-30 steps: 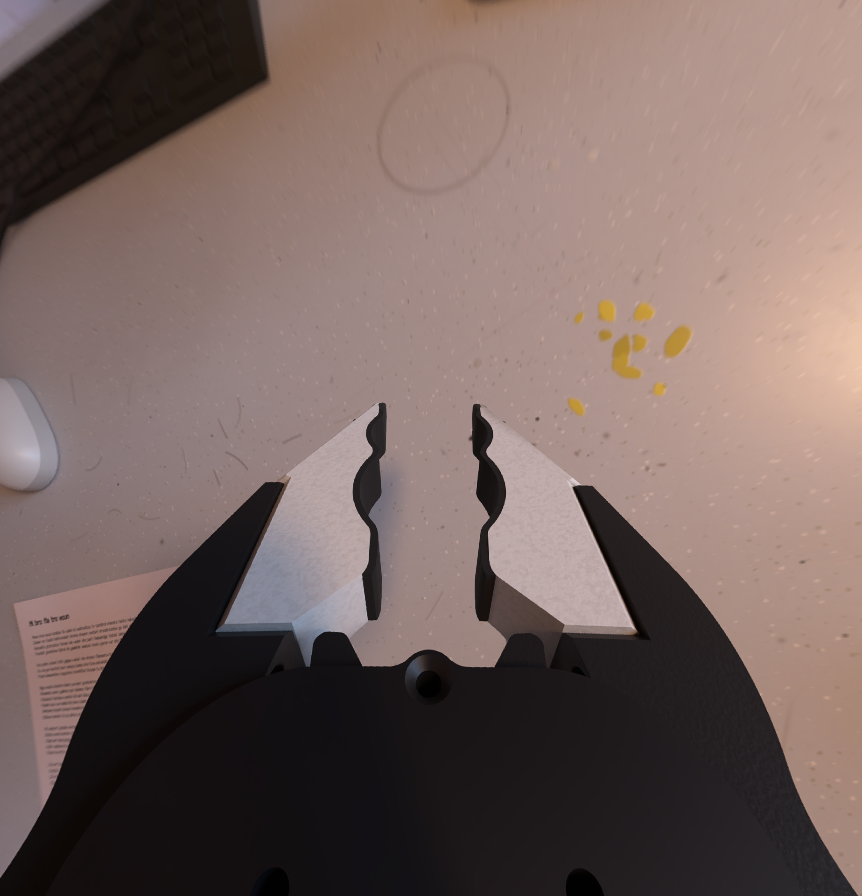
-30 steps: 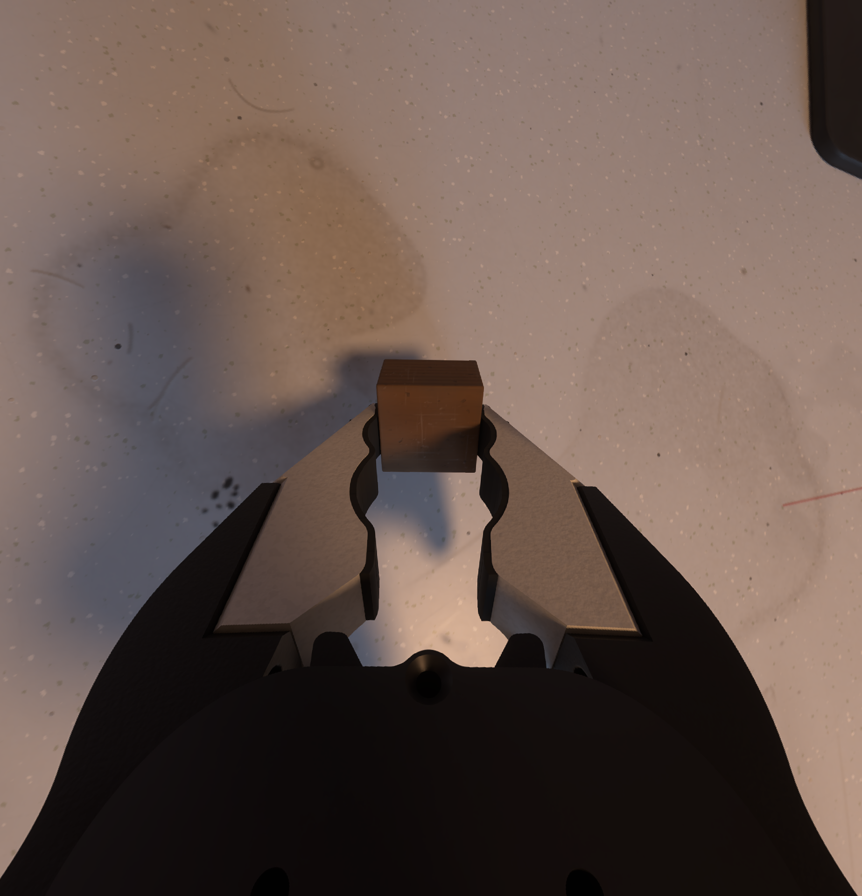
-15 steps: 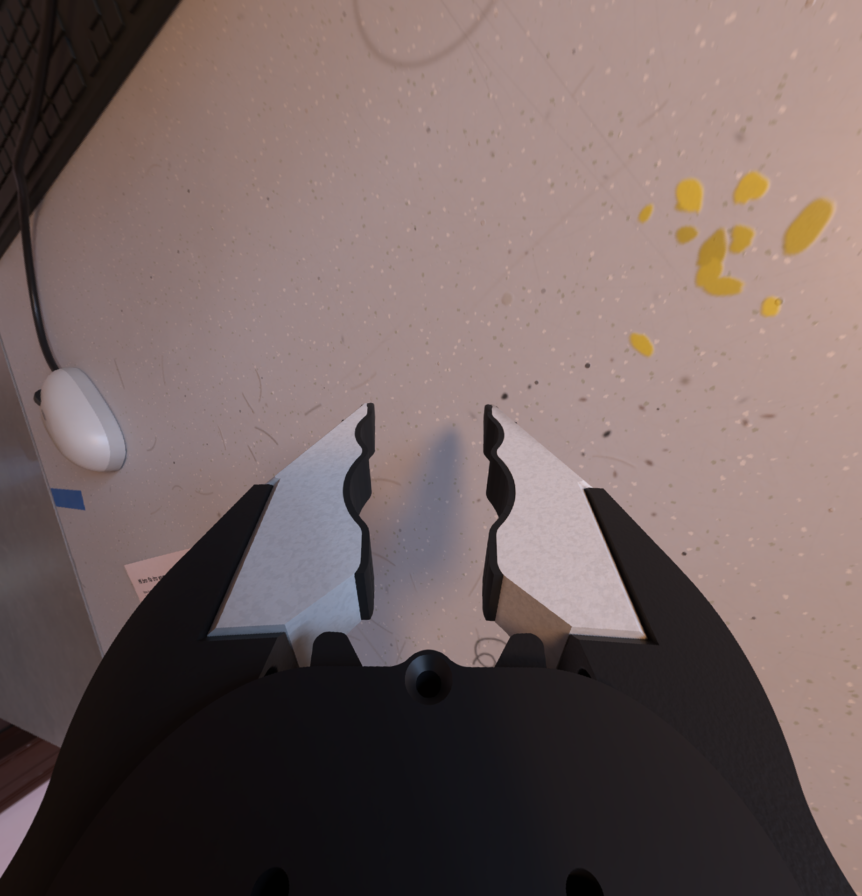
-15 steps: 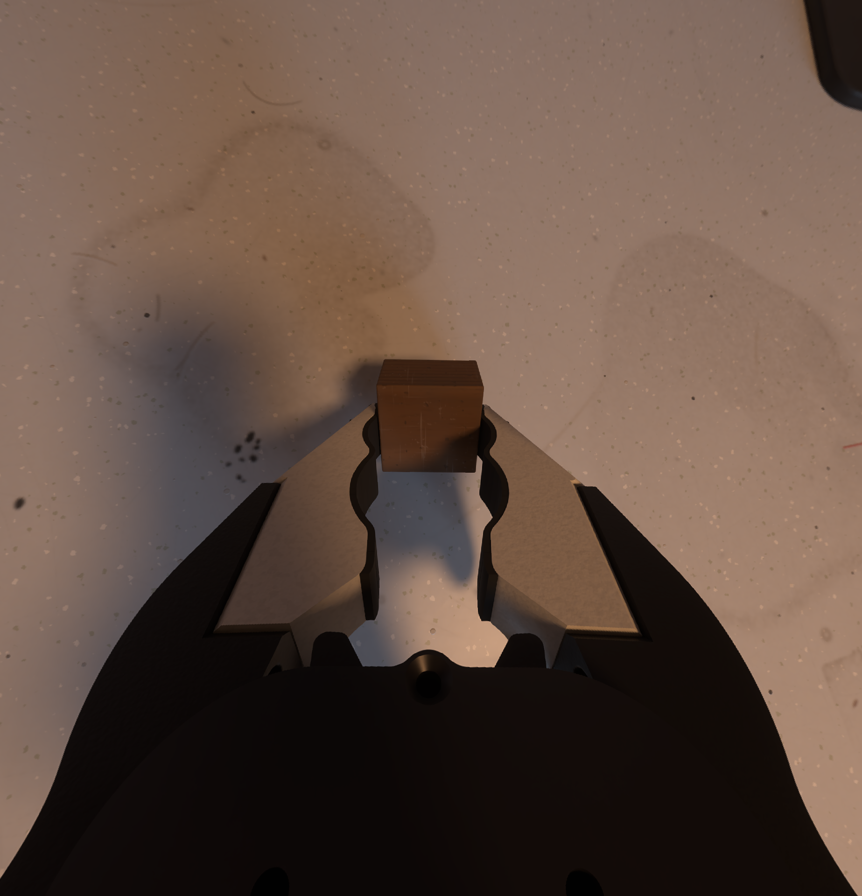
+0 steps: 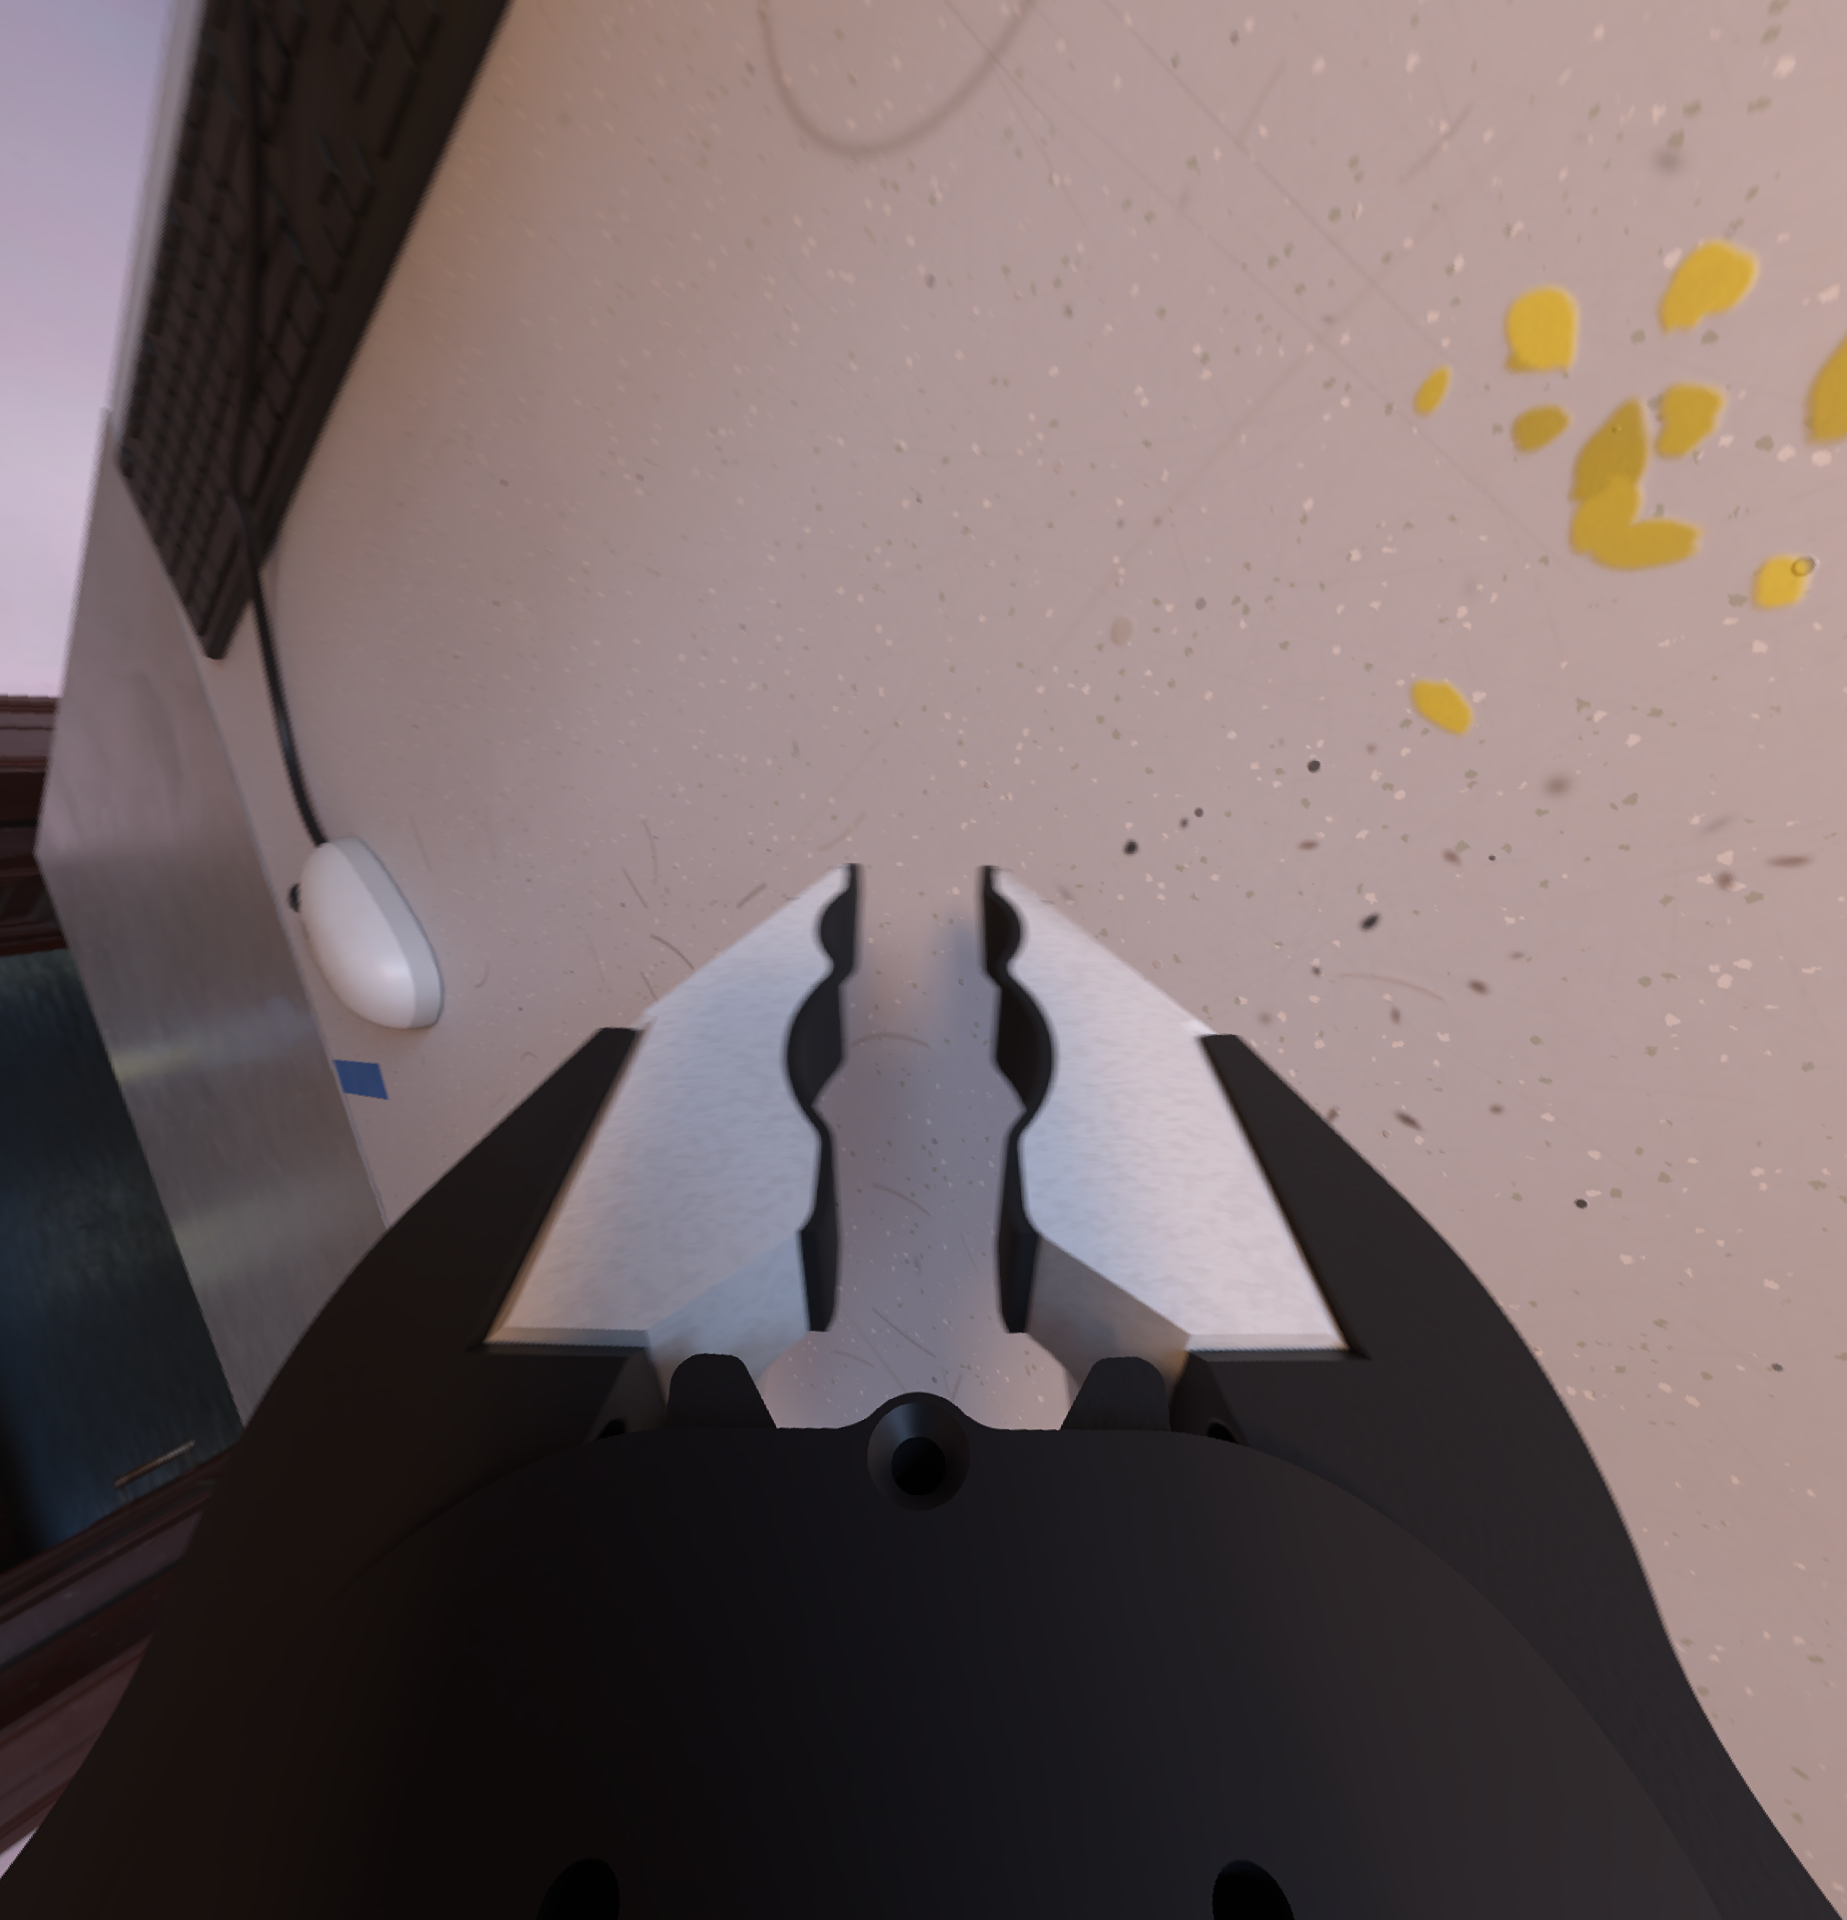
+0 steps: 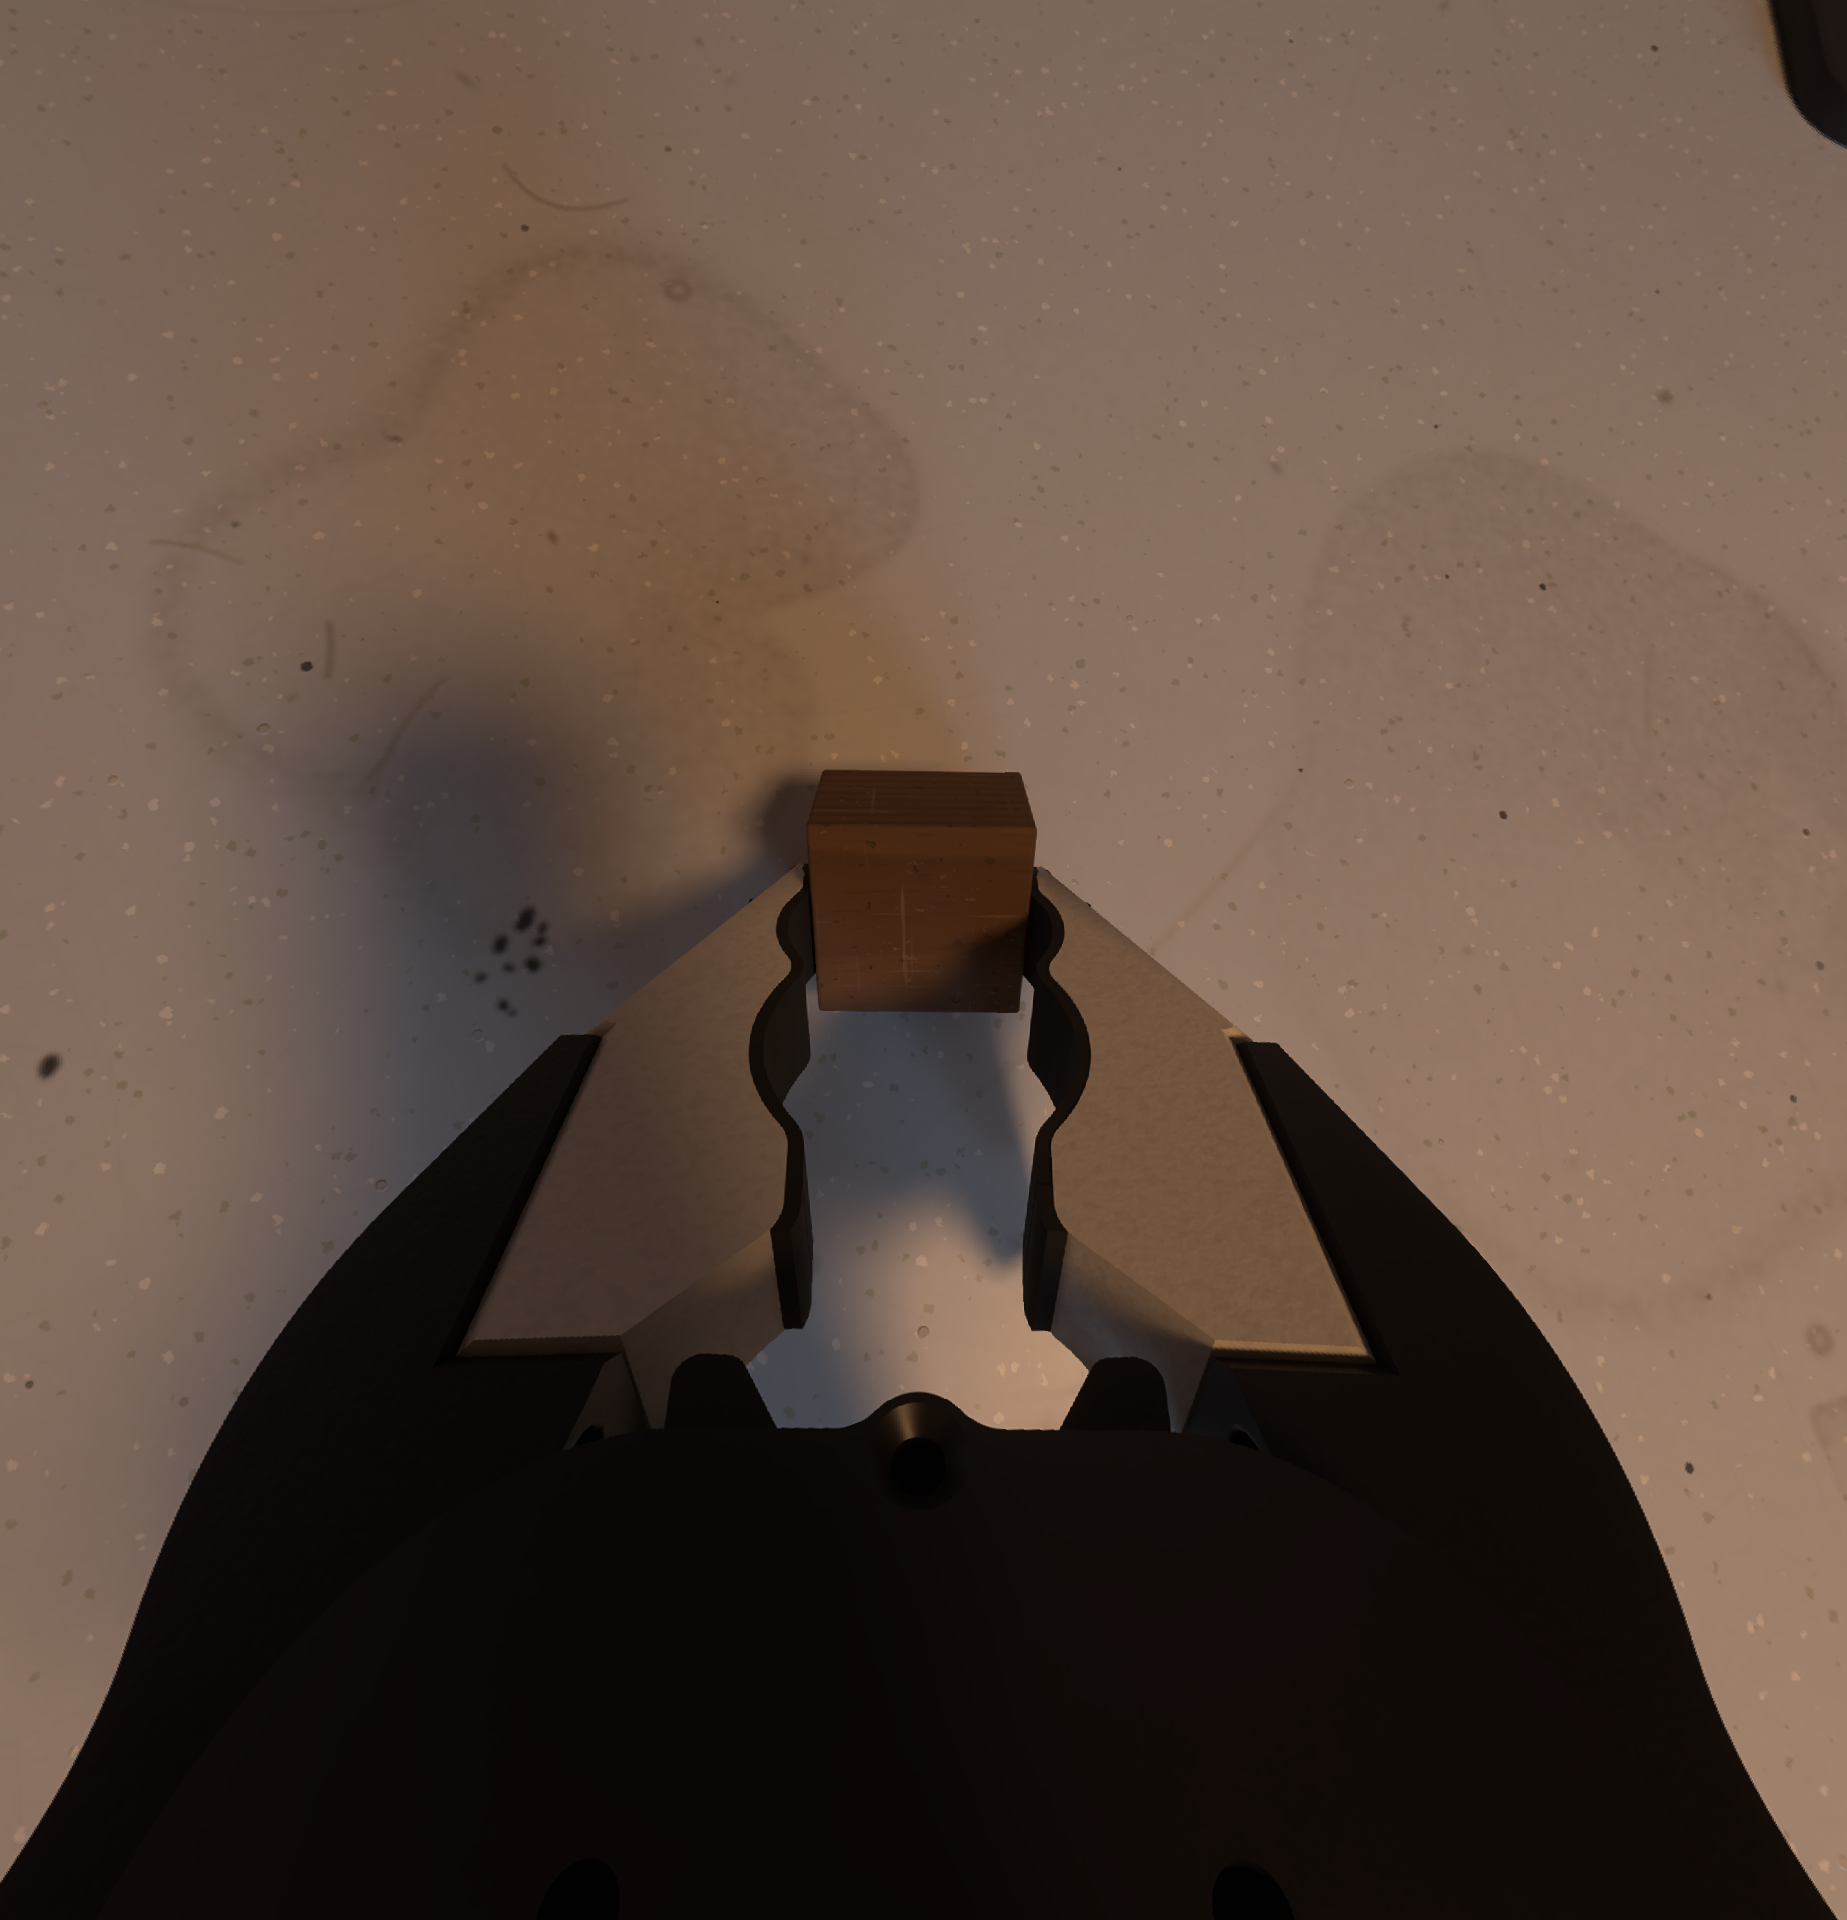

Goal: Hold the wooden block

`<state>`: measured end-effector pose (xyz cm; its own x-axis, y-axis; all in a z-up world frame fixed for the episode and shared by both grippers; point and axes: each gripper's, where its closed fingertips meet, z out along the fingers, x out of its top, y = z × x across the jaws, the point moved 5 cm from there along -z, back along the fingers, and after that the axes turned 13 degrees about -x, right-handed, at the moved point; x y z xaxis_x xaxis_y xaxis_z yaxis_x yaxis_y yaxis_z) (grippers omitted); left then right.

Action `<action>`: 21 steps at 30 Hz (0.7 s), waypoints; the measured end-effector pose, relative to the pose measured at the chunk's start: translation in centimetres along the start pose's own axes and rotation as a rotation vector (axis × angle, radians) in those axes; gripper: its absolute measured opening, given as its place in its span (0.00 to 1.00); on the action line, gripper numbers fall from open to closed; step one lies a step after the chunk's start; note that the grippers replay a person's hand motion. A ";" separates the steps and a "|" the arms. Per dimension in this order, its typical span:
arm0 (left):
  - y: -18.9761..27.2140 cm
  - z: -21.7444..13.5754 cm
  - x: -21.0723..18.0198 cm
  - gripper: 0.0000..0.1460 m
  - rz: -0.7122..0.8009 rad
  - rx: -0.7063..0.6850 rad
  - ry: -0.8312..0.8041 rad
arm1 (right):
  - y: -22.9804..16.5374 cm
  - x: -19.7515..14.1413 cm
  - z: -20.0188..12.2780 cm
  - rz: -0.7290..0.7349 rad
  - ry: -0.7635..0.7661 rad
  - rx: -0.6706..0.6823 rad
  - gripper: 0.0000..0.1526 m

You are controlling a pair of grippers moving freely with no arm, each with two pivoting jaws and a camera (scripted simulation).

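- At the far left of the left wrist view, a black keyboard (image 5: 264,312) lies along the edge of the counter (image 5: 1002,520), and a white mouse (image 5: 370,935) on a black cord sits just below it.
- The left gripper (image 5: 920,883) is in the middle of that view. Its jaws are partly open, with a narrow gap, and they hold nothing.
- To the right, yellow spots (image 5: 1625,457) mark the counter.
- In the right wrist view, a dark shadow (image 6: 503,790) lies to the left, on the counter.
- The right gripper (image 6: 920,883) has its jaws closed on the wooden block (image 6: 920,914). The tips press on its two sides.
- The block sits right at the tips and pokes out past them. It looks lifted off the counter, but that is hard to be sure of.
- To hold it well, the right gripper should probably keep its squeeze the same and stay level and slow. The grip is only at the tips, so a shake or tilt could let the block slip out.
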<state>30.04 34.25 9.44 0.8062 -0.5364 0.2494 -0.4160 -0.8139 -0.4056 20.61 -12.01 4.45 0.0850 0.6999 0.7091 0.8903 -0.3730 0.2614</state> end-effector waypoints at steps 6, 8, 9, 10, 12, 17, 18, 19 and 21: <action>-0.3 -0.9 -0.3 0.00 -0.017 0.012 0.018 | 0.1 -0.1 0.0 0.001 0.003 -0.003 0.25; -0.6 -1.3 -0.5 0.03 -0.040 0.008 0.041 | 0.1 -0.1 0.0 0.002 0.004 -0.003 0.25; -0.8 -1.6 -0.5 0.05 -0.056 0.004 0.052 | 0.1 -0.1 0.0 0.003 0.005 -0.003 0.25; -1.0 -1.8 -0.7 0.08 -0.075 -0.003 0.063 | 0.1 -0.1 0.0 0.006 0.006 -0.003 0.25; -1.2 -2.2 -1.0 0.13 -0.118 -0.031 0.083 | 0.1 -0.1 0.0 0.011 0.008 -0.002 0.25; -1.3 -2.1 -2.2 0.25 -0.184 -0.130 0.073 | 0.1 -0.2 0.0 0.019 0.013 0.006 0.25; -1.2 -2.0 -2.3 0.27 -0.184 -0.147 0.065 | 0.1 -0.2 0.0 0.020 0.013 0.008 0.25; -1.0 -1.9 -2.3 0.29 -0.179 -0.159 0.062 | 0.1 -0.2 0.0 0.020 0.014 0.009 0.25; -0.7 -1.5 -2.1 0.31 -0.160 -0.164 0.031 | 0.2 -0.2 0.0 0.023 0.015 0.012 0.25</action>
<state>27.99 35.65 10.47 0.8553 -0.4018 0.3273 -0.3485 -0.9134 -0.2104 20.74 -12.20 4.35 0.0989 0.6822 0.7244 0.8933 -0.3816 0.2374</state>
